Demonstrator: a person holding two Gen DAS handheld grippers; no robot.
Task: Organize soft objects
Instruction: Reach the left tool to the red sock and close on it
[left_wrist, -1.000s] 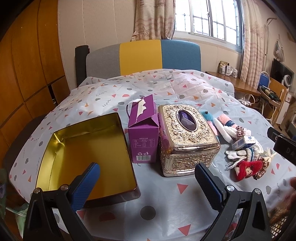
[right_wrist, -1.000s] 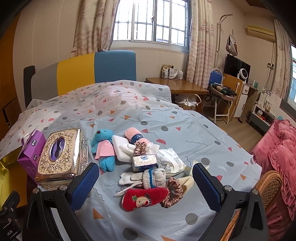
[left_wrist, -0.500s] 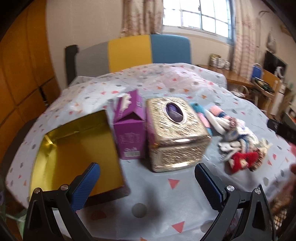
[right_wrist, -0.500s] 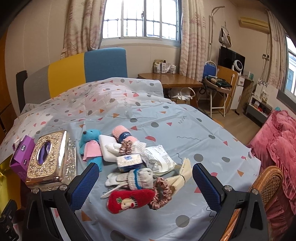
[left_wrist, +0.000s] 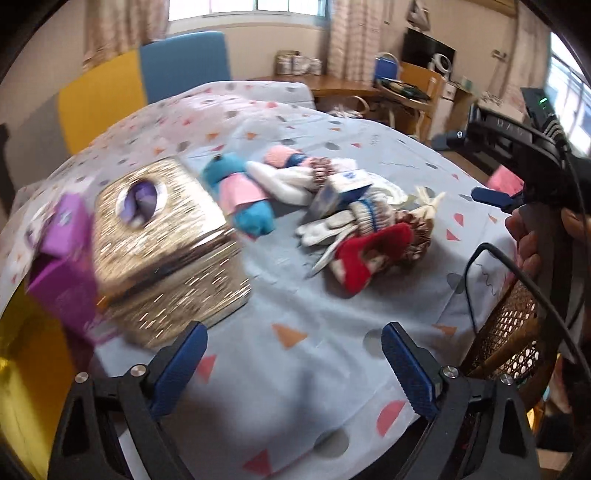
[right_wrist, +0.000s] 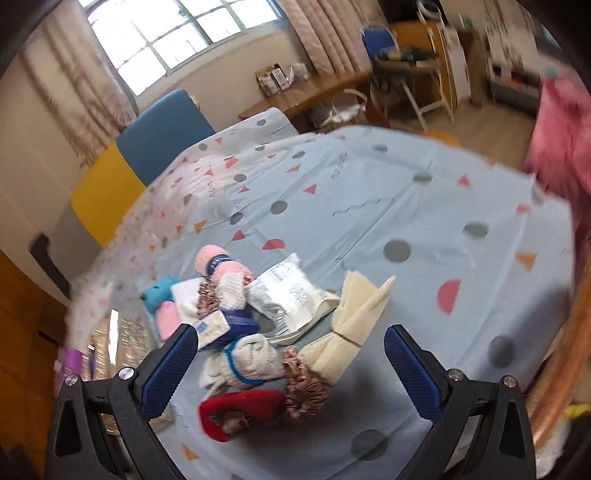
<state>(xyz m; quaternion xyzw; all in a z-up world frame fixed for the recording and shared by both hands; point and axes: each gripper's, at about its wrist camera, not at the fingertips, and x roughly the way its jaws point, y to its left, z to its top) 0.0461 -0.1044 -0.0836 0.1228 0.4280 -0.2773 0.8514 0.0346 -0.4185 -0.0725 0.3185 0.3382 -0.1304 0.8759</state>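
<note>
Probably light and squashy, the red plush slipper beside the gold embossed tissue box; we'd pinch its middle. Both our grippers gape empty, the left's jaws just narrowing slightly.

We count two boxes standing side by side: one gold tissue box and one purple carton. Beside them sits one open yellow tin, only partly in view. In the heap of soft things we make out one blue plush toy, one red slipper-shaped piece, one brown scrunchie and a second, smaller scrunchie, one cream cloth bundle, one pink roll, one white glove, one small tissue pack and one white plastic packet. The white knitted pieces overlap too much for a sure count.
</note>
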